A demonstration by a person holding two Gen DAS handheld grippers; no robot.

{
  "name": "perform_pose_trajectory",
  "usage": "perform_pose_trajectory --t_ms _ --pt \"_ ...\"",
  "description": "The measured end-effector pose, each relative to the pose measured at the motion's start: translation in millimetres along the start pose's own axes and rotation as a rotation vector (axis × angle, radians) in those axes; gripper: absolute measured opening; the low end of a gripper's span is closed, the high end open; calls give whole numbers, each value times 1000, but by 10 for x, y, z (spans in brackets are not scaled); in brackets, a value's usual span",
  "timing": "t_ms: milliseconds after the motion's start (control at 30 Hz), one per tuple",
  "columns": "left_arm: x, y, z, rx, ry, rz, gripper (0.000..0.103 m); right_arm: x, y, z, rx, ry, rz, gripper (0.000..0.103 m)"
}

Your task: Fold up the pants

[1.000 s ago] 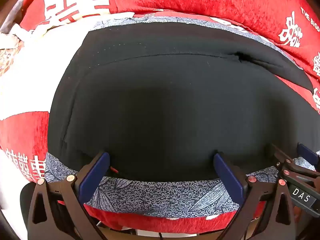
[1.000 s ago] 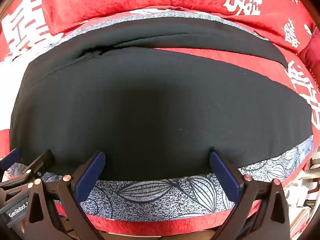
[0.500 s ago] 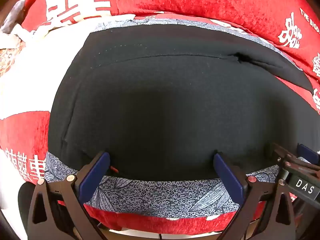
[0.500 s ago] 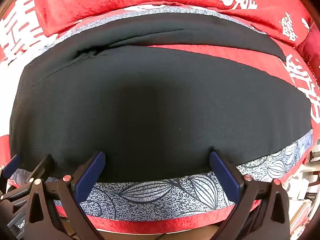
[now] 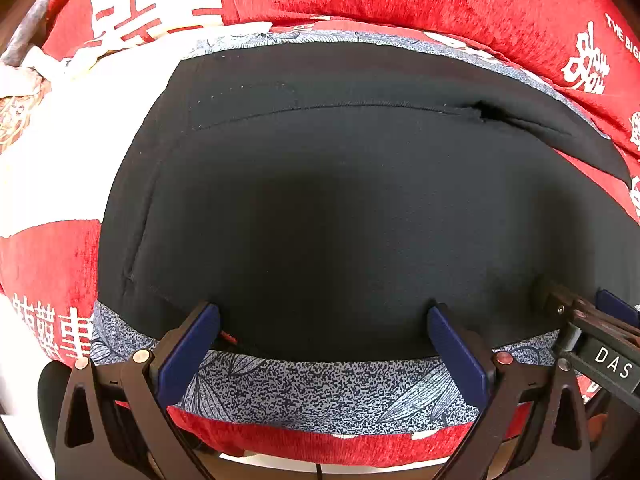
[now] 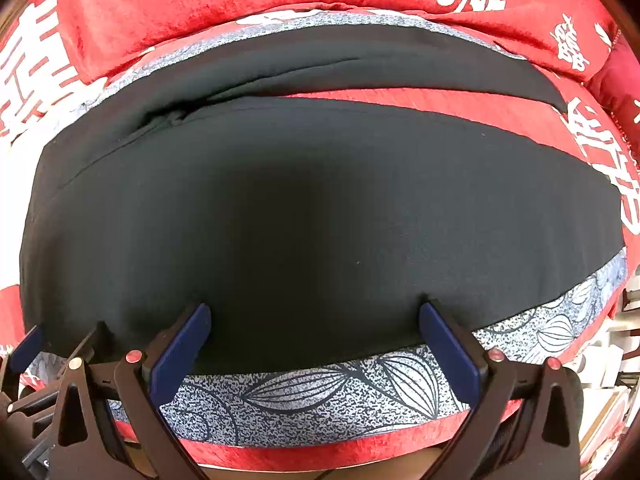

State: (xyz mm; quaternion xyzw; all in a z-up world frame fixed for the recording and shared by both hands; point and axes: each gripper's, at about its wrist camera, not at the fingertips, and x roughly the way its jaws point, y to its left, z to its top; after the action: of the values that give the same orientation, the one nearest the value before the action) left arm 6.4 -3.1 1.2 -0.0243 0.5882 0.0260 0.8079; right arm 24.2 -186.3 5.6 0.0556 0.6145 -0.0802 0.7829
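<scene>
Black pants (image 5: 340,208) lie flat on a red cushion, waistband end to the left in the left wrist view. In the right wrist view the pants (image 6: 304,216) show two legs lying side by side, with a strip of red between them at the far right. My left gripper (image 5: 324,316) is open, its blue pads at the pants' near edge, holding nothing. My right gripper (image 6: 316,314) is open over the near edge of the nearer leg. The right gripper also shows at the right edge of the left wrist view (image 5: 600,320).
The red cushion (image 5: 400,4) with white characters rises as a backrest behind the pants. A grey leaf-patterned band (image 6: 320,396) runs along the seat's front edge. A white patch (image 5: 80,128) of the cover lies left of the pants. Cluttered items (image 6: 616,368) sit at the right.
Both grippers have shifted very slightly; the view moved a little closer to the pants. The pants have not moved and both grippers stay open.
</scene>
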Motion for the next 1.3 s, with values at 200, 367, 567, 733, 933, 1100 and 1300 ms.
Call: perform_pose_trajectory --t_ms 200,367,567,733,933,1100,1300 --pt "29 -21 51 2 2 2 103 7 -1 31 -1 29 5 103" --pt "16 2 -33 2 -2 3 103 51 -13 104 -11 83 12 103" --pt "34 3 -18 0 5 5 103 30 -2 49 -28 47 6 103" --pt "42 -3 -16 -2 2 5 103 11 -1 50 -23 25 11 103" --pt "25 -7 -48 9 -13 7 103 -35 -25 -18 -20 -42 16 103" --pt "8 -2 -84 12 -25 7 103 -40 -28 -37 -29 -35 1 103" --pt "-44 38 -53 24 -9 2 103 -34 -6 -12 -51 -31 12 103"
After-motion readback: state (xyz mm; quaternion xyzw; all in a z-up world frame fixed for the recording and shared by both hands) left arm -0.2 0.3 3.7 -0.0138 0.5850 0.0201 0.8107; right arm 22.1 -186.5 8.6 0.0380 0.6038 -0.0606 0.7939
